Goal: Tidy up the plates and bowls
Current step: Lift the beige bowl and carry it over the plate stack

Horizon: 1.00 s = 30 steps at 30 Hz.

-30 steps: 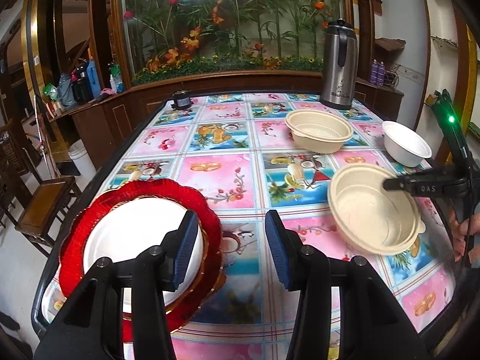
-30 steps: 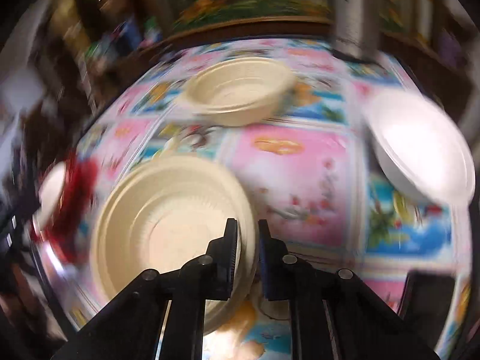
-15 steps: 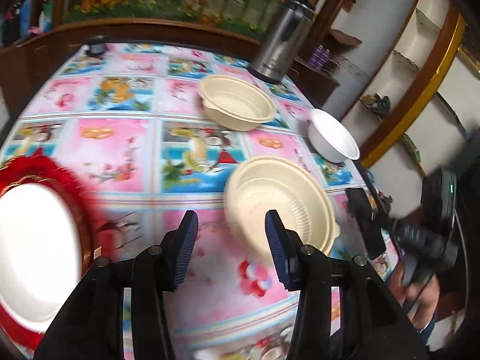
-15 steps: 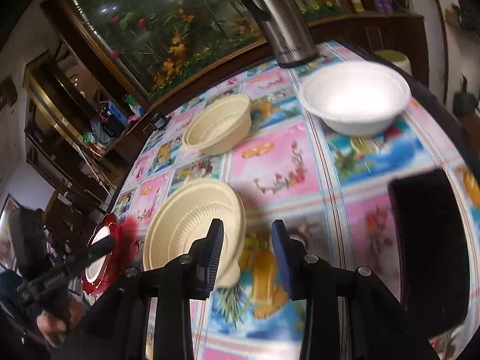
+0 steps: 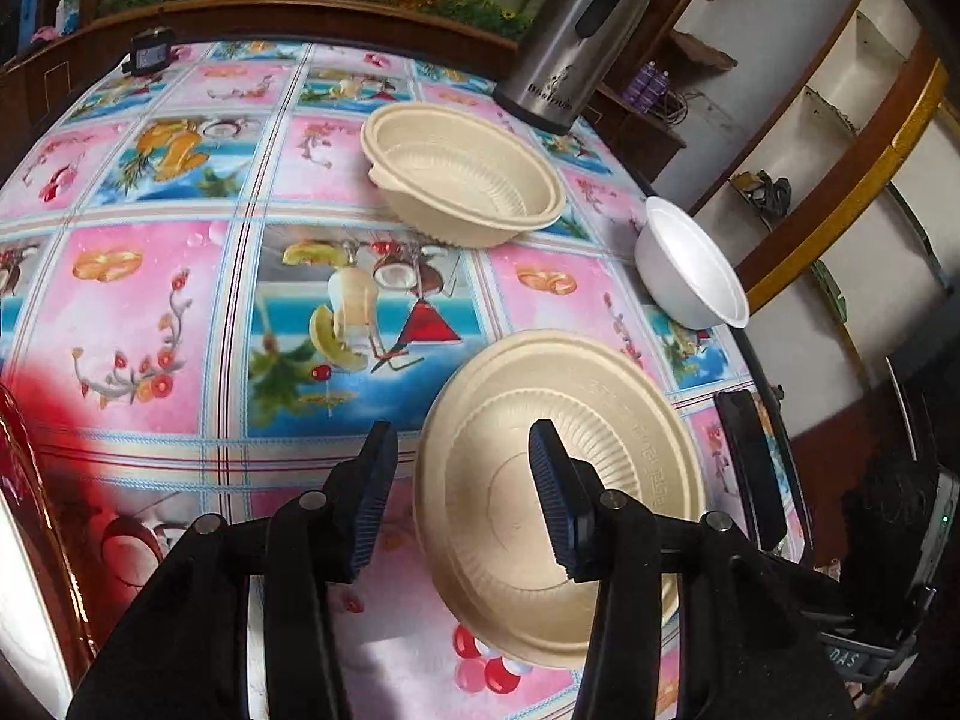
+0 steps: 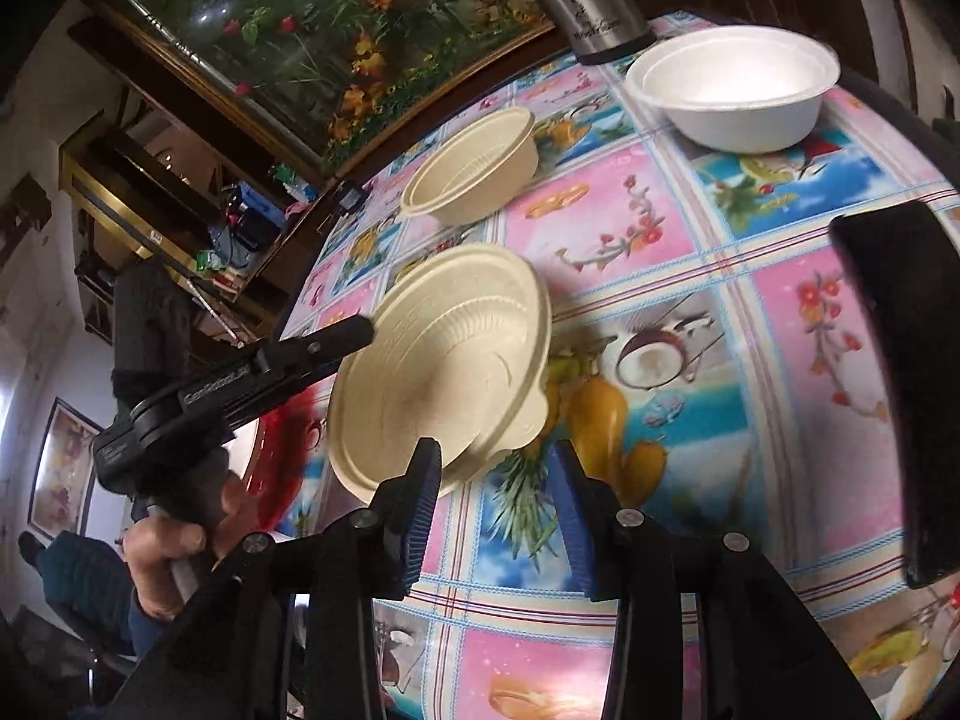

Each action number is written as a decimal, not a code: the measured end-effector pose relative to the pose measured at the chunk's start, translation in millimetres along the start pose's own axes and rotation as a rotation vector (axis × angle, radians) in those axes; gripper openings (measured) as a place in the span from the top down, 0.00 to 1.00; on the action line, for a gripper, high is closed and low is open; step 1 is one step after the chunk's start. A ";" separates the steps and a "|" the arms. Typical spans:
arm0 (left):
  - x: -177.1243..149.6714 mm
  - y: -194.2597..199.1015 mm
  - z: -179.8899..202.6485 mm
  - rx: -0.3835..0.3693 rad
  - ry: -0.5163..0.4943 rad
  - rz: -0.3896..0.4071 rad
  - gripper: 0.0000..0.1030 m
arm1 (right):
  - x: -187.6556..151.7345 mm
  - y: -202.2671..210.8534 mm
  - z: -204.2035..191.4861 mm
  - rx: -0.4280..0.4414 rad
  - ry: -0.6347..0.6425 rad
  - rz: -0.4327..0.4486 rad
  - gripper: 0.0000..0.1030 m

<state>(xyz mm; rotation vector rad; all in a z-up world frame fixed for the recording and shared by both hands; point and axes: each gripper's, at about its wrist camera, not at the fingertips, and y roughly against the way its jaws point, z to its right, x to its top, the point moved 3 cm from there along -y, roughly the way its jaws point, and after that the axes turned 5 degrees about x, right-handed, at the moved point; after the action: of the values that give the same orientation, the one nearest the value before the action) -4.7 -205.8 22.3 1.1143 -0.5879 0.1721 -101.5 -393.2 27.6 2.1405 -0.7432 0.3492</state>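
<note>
Your right wrist camera caught what the left one missed: your left hand wrapped around its handle, a dark flat object lying on the patterned tablecloth, and the white bowl from the side near the steel flask. The left view alone showed the red plate at its edge. Your left gripper was closing, its pads straddling the near rim of the tilted beige bowl, not yet pressing. Your right gripper was opening, nothing between its pads, just beside that bowl. The second beige bowl sat farther back.
</note>
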 end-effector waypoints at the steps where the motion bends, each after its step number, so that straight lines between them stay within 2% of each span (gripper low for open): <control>1: -3.4 -0.7 1.1 -0.005 -0.008 -0.006 0.67 | -0.5 -2.3 -0.3 -0.003 0.000 -0.002 0.62; 6: -24.3 7.5 6.8 0.014 -0.042 0.002 0.69 | 8.4 -8.1 -3.9 -0.071 0.059 0.030 0.72; 8: -31.5 9.5 7.5 -0.002 -0.042 -0.008 0.69 | 14.3 -9.0 -2.9 -0.103 0.075 0.049 0.74; 11: -41.4 14.6 11.6 -0.014 -0.066 -0.015 0.69 | 22.0 -10.2 -1.3 -0.146 0.101 0.077 0.72; 14: -40.2 15.8 14.9 0.013 -0.089 -0.005 0.69 | 24.2 -11.5 0.6 -0.185 0.118 0.080 0.69; 16: -36.5 15.1 13.6 0.051 -0.098 0.011 0.69 | 23.0 -10.2 5.2 -0.175 0.092 0.072 0.67; 19: -31.8 11.0 11.0 0.040 -0.087 0.010 0.69 | 20.1 -5.9 7.9 -0.152 0.073 0.063 0.66; 23: -30.6 6.0 11.6 0.066 -0.098 0.032 0.70 | 15.6 -5.0 10.7 -0.107 0.038 0.045 0.64; 24: -31.8 6.8 12.8 0.070 -0.105 0.044 0.82 | 14.5 -5.3 9.8 -0.107 0.041 0.046 0.65; 25: -33.6 8.1 15.0 0.081 -0.122 0.054 0.84 | 13.7 -5.7 8.9 -0.113 0.049 0.051 0.69; 26: -34.3 9.4 16.2 0.089 -0.129 0.063 0.85 | 13.0 -6.4 7.2 -0.117 0.060 0.055 0.77; 30: -37.3 23.7 21.0 0.135 -0.163 0.128 0.87 | 12.0 -2.7 -5.3 -0.146 0.121 0.082 0.87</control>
<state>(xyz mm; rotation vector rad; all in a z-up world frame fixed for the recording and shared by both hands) -53.2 -207.9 27.9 1.2290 -0.8029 0.2355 -90.4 -392.4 35.1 1.9379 -0.7646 0.4500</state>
